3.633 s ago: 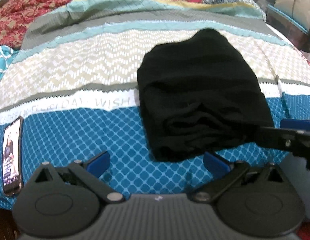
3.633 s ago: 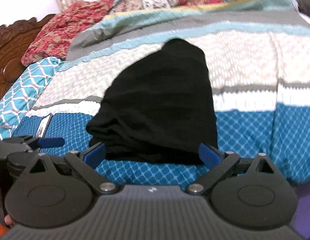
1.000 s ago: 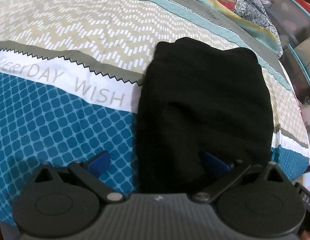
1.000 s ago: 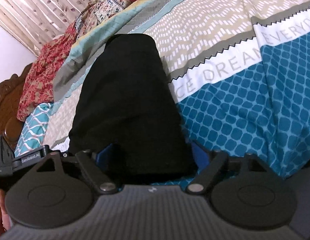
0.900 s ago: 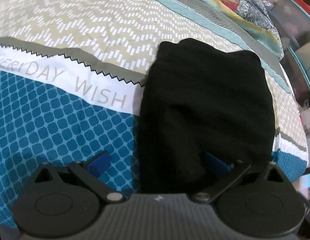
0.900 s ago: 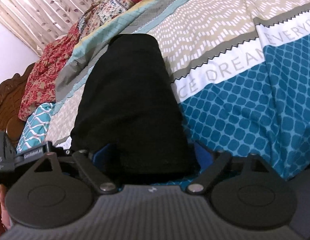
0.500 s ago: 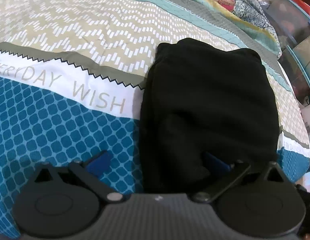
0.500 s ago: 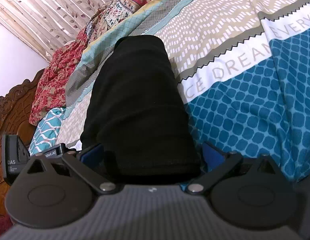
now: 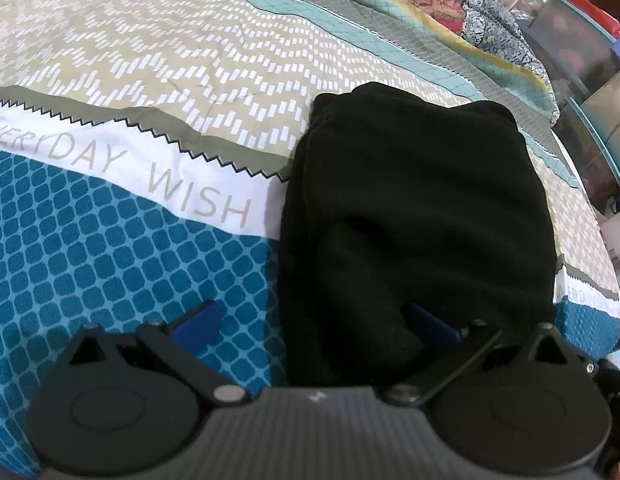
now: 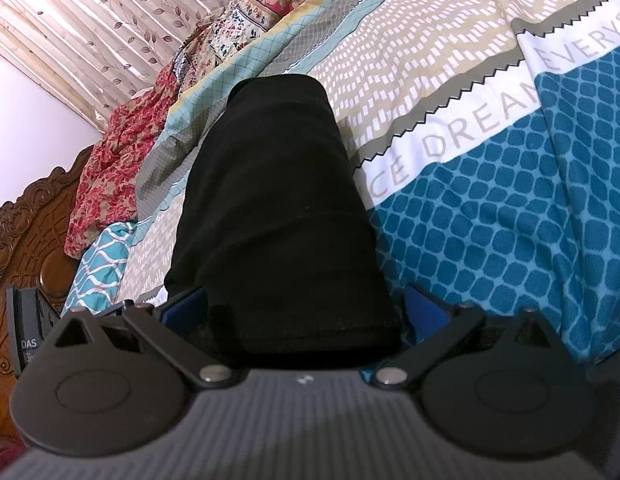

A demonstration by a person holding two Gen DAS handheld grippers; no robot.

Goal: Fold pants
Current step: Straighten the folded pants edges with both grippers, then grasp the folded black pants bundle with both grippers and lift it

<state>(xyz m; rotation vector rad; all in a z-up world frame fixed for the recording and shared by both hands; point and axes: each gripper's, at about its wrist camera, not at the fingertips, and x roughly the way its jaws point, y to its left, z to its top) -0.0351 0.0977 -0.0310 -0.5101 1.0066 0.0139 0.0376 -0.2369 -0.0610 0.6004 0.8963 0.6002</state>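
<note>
Soft, even indoor light; fisheye bending at edges, slight overall blur.

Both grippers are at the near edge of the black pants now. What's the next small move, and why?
Probably close both on that near edge. The right gripper and left gripper are open, with the folded black pants between their blue pads, lying ungripped on the bedspread.

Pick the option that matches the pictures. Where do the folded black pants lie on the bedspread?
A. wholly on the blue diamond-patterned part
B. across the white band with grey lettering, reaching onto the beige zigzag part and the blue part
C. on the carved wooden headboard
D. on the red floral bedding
B: the black pants cover the white lettered band just past the word WISH, with their far end on the beige zigzag print and their near end over the blue diamonds.
</note>
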